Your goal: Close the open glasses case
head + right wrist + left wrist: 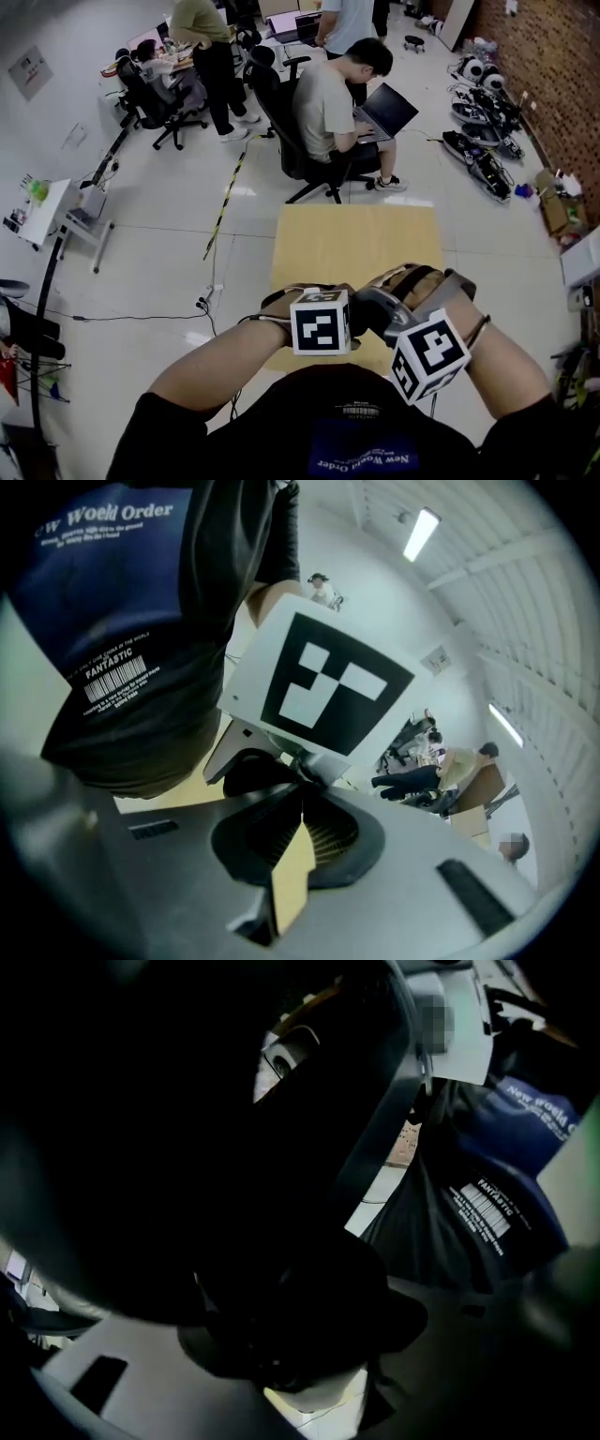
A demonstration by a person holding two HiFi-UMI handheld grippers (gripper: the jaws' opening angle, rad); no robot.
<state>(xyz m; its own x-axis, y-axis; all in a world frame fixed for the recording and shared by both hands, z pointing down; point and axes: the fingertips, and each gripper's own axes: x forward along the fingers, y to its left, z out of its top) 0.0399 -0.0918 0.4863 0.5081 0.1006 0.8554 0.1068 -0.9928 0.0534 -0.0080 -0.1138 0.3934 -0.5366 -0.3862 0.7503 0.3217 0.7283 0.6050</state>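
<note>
glasses case: none of the three views showed it, so no telling where it lay. two grippers hung close together over the near edge of one wooden table (356, 234), tight against a dark shirt (281, 422), two marker cubes (321, 322) (429, 354) facing up. right gripper (302, 803) had its jaws pinched together, pad to pad. left gripper (349, 317): its own view was nearly black, jaws unreadable. beyond the table one person (328, 108) sat with one laptop (389, 108).

Ahead of you a tan table (356, 246) stands on the pale floor (159, 267). Beyond its far edge a seated person (328, 111) holds a laptop (392, 106). Striped tape (225, 202) lies to the left, and a brick wall (553, 56) stands to the right.
</note>
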